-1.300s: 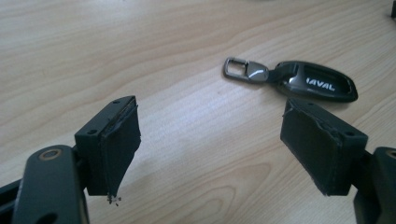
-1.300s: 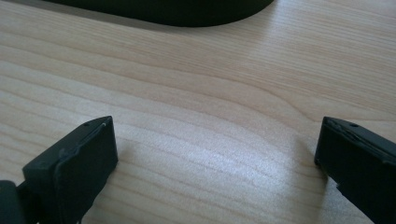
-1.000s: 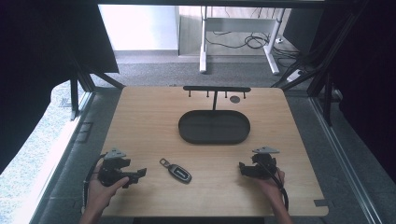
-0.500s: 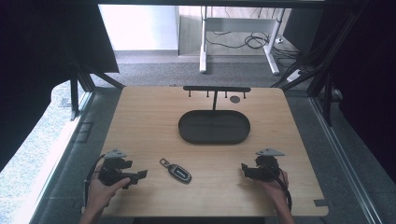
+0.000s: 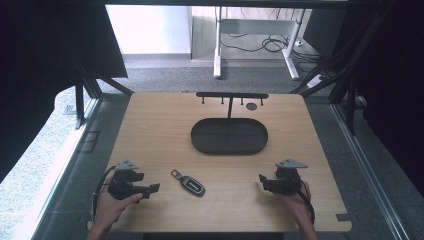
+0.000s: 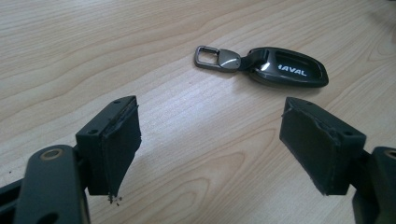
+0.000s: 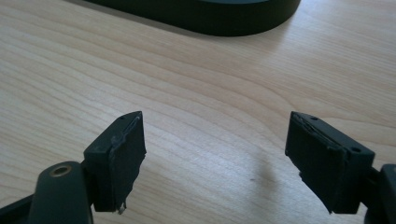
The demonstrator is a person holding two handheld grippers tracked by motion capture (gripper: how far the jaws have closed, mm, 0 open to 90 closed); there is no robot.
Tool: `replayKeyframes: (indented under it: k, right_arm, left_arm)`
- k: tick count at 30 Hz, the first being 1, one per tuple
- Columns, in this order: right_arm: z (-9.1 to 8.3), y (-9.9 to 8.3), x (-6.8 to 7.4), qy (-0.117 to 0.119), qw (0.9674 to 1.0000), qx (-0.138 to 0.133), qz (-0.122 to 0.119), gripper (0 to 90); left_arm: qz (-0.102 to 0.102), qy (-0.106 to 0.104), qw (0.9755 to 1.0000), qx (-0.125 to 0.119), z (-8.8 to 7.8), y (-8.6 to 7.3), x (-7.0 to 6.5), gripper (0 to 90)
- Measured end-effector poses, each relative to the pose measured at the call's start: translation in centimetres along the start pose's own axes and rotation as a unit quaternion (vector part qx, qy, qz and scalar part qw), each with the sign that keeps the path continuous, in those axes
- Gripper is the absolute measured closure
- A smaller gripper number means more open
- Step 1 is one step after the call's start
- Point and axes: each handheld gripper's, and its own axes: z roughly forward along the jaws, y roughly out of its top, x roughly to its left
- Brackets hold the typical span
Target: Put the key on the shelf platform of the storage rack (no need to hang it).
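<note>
A dark car key fob with a metal clip lies flat on the wooden table near the front edge. In the left gripper view the key fob lies just beyond my jaws, its clip to the left. My left gripper rests at the front left, open, with bare wood between its jaws. At the front right my right gripper is open over bare wood. A black oval tray sits mid-table; its rim edges the right gripper view.
A black T-shaped hook stand rises behind the tray, with a small dark disc on the table beside it. A desk frame and cables lie on the floor beyond the table.
Both grippers have drifted slightly toward the front edge of the table. The key fob has stayed where it was.
</note>
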Motion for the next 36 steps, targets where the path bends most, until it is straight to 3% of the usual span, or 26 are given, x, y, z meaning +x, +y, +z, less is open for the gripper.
replayKeyframes:
  k: [9,15,19,26,31,36]
  right_arm:
    - [-0.3,0.9,1.4,0.035,0.9992,0.008,-0.019,20.4]
    - [-1.5,2.2,1.8,0.024,0.9992,0.002,-0.033,24.3]
    - [-2.4,3.5,2.5,0.033,0.9987,0.008,-0.039,26.1]
    - [-2.3,5.9,4.9,0.049,0.9951,0.028,-0.081,29.4]
    - [-1.8,7.7,6.5,0.08,0.991,0.047,-0.097,31.8]
    - [-1.6,8.7,7.5,0.093,0.9884,0.053,-0.107,32.5]
  left_arm:
    - [-0.005,0.006,1.0,-0.005,-0.5,0.0,0.0,20.2]
    - [-0.01,0.01,0.9997,-0.019,-1.3,0.1,0.2,20.1]
    - [-0.005,0.002,0.9998,-0.017,-1.1,0.0,0.2,19.3]
    - [-0.001,-0.003,0.9998,-0.019,-1.2,0.1,-0.1,19.1]
    - [-0.001,0.001,0.9999,-0.016,-1.2,0.2,-0.2,19.2]
    - [0.012,0.002,0.9998,-0.016,-1.4,0.6,-1.0,19.2]
